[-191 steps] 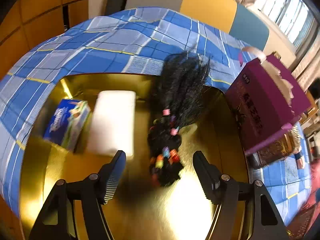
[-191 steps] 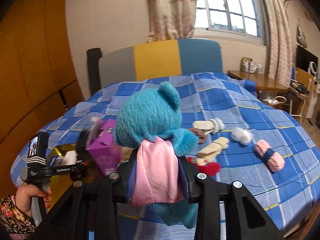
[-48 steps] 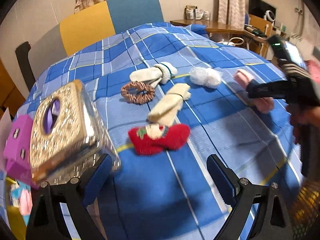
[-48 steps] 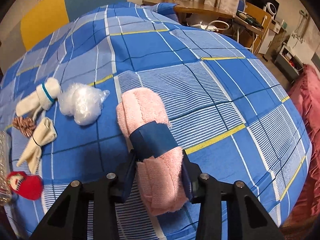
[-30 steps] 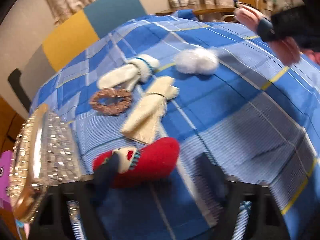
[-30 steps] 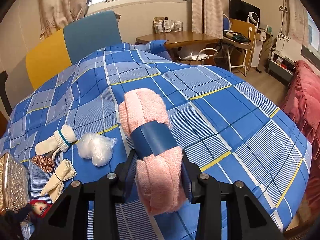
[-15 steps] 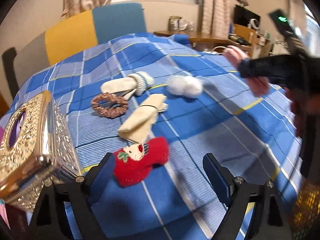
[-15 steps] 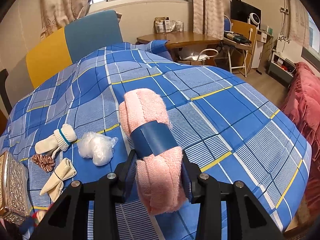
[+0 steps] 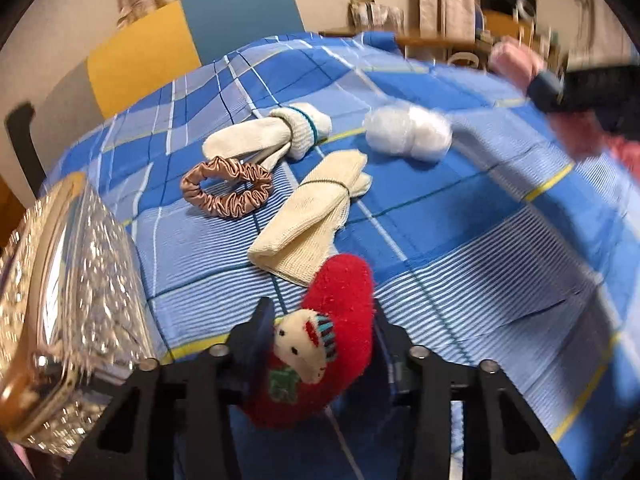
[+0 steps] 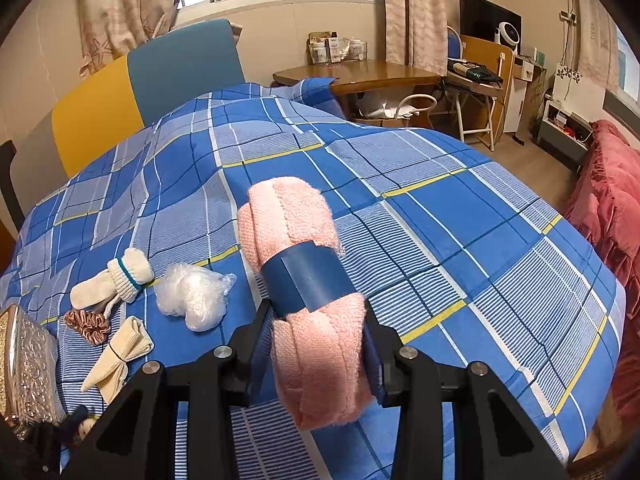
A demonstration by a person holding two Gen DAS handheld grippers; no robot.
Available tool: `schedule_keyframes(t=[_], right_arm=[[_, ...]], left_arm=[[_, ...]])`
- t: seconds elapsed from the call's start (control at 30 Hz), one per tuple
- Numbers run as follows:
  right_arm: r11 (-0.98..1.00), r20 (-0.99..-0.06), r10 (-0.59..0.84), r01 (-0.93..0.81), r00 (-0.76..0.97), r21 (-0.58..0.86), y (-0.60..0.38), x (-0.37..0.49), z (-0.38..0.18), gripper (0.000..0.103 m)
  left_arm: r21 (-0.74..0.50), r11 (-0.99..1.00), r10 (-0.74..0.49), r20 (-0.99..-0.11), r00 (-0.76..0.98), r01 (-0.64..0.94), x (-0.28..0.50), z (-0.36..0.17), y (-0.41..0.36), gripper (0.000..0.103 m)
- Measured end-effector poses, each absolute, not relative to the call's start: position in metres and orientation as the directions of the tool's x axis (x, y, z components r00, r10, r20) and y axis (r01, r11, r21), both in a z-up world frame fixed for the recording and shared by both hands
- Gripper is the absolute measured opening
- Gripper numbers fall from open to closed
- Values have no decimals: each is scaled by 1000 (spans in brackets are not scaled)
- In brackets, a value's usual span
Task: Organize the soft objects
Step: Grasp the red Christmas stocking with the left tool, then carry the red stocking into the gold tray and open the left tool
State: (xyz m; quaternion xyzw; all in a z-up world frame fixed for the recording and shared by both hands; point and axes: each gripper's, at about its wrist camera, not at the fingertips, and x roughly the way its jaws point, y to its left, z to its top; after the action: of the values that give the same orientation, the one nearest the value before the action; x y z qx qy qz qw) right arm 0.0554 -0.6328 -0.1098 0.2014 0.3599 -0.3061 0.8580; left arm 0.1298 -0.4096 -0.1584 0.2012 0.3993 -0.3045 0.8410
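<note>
My left gripper [image 9: 320,320] is shut on a red plush sock with a small doll face [image 9: 340,312], held just above the blue plaid bedspread [image 9: 460,240]. My right gripper [image 10: 316,324] is shut on a rolled pink towel with a blue band [image 10: 308,276], lifted over the bed; it also shows blurred in the left wrist view [image 9: 520,64]. On the bed lie a cream folded sock [image 9: 316,216], a white sock pair with a teal stripe [image 9: 276,136], a brown satin scrunchie [image 9: 228,192] and a white plastic-wrapped bundle [image 9: 408,132].
A gold embossed tissue box [image 9: 60,280] stands at the left, close to my left gripper. A yellow and teal headboard [image 10: 152,88] is behind the bed. A wooden desk [image 10: 360,76] and chairs stand at the back right. A red quilt [image 10: 608,208] lies at the right.
My left gripper has closed on the red plush sock and raised it off the bedspread. My right gripper still holds the pink towel, almost unmoved.
</note>
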Motion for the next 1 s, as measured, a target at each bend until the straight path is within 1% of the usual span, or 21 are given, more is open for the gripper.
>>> schedule_keyframes(t=[0.03,0.13,0.4,0.63,0.77,1.0], right_arm=[[733,-740,-380,668,555,124,-632,55,-110,40],[736,-741,-378,665,556,123,-632,56,-110,40],[741,-744,-369,660,557,126,-631,55,-112,40],[749,-748,-390,658,537,81,-627,57,-114,40],[756,-749,-381,649,543,85,-625,57,-115,39],[775,-736,-398,630,547,49,-615,57,-112,38]], left_arm=[[78,733,-365,-793,488,676,127,-155,-408,37],[4,729,-434,-770,467,684,121,-141,-395,37],[-112,717,-547,-703,455,688,104,-85,-371,37],[-133,720,-591,-631,502,681,101,-35,-332,37],[-137,732,-604,-582,544,667,99,-9,-298,37],[-129,772,-583,-534,613,622,100,21,-225,37]])
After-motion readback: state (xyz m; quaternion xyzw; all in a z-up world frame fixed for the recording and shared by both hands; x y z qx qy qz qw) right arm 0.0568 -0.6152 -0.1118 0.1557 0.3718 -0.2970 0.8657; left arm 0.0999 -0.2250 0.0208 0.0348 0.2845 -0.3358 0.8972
